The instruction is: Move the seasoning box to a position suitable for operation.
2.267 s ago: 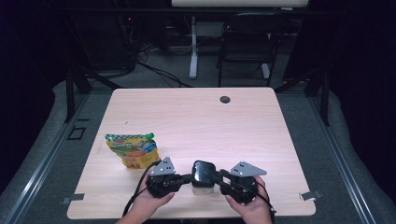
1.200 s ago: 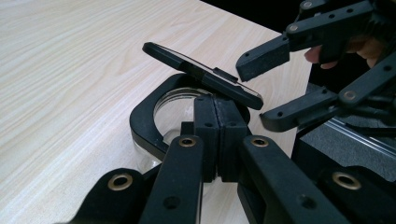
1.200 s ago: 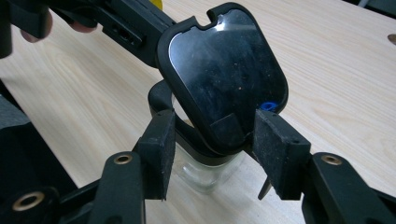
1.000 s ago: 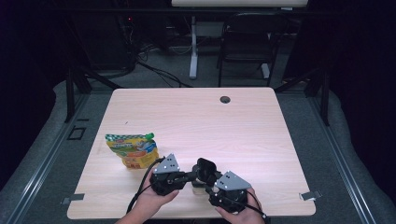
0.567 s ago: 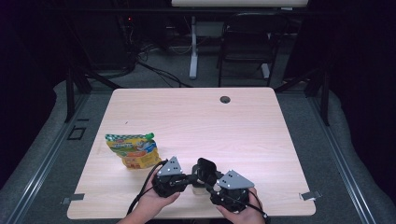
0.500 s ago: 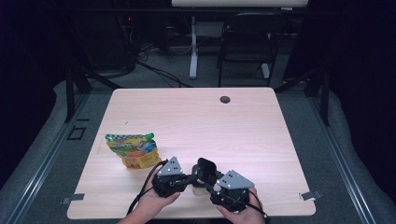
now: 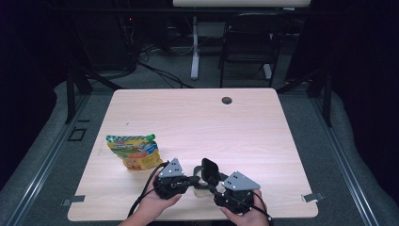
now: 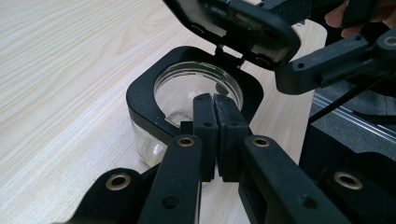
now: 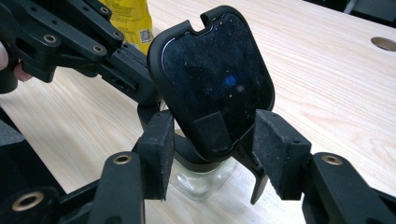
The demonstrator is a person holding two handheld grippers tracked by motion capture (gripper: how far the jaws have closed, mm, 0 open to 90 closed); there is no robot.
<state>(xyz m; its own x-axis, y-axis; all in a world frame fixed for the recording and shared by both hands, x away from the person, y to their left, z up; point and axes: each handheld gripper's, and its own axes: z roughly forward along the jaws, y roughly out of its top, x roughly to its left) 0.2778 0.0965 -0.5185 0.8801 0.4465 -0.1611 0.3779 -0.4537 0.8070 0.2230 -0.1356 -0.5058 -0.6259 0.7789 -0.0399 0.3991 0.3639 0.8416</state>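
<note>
Since a moment back, the right gripper (image 7: 214, 181) has slid in toward the left gripper (image 7: 190, 181), and the black lid (image 9: 217, 77) now stands tipped up. Low in the middle of the high view, near the table's (image 7: 263, 136) front edge, the glass jar (image 8: 187, 100) sits with the left jaws pinched tight on its black rim. Right jaws stand wide open around the lid's lower edge, and lots of bare wood lies beyond, with the yellow pouch (image 7: 134, 153) off to the left.

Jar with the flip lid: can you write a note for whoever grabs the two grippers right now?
Left gripper: shut on the jar's black rim, steadying it on the table.
Right gripper: jaws wide on either side of the lid; I can't tell if the pads press on it.
Done: lid is hinged up and the jar looks empty.
Left: probably swing the lid fully back. The yellow pouch lies untouched beside the left gripper.
</note>
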